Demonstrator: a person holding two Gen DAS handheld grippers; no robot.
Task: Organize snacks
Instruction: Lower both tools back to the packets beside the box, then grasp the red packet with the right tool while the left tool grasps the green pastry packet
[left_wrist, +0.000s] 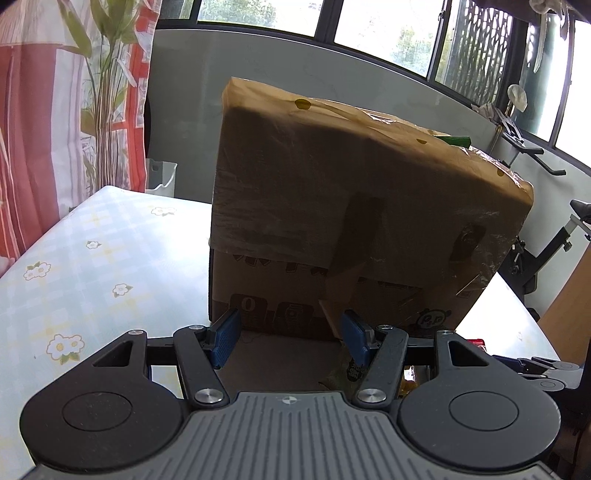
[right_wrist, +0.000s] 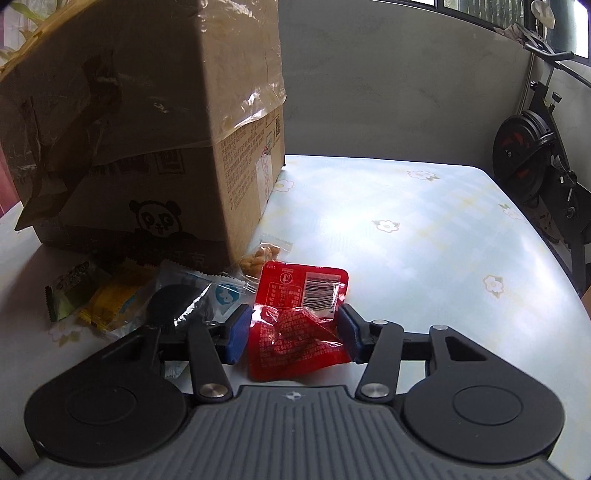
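The left gripper (left_wrist: 290, 338) points forward and somewhat downward, its two blue pads (left_wrist: 225, 338) standing apart with a clear gap between them, nothing pressed by either. The right gripper (right_wrist: 293, 330) tilts more steeply down toward the tabletop. Its blue pads (right_wrist: 236, 338) are closed against the two sides of a red snack packet (right_wrist: 295, 321), whose foil crumples between them. No hand or sleeve shows in either view.

One cardboard box (right_wrist: 147, 122) being seen on one table (right_wrist: 424, 229). Five snack packets being counted: one red (right_wrist: 295, 321), one green (right_wrist: 70, 291), one yellow (right_wrist: 110, 302), one clear with dark round biscuit (right_wrist: 177, 302), one clear with pale pieces (right_wrist: 258, 258).
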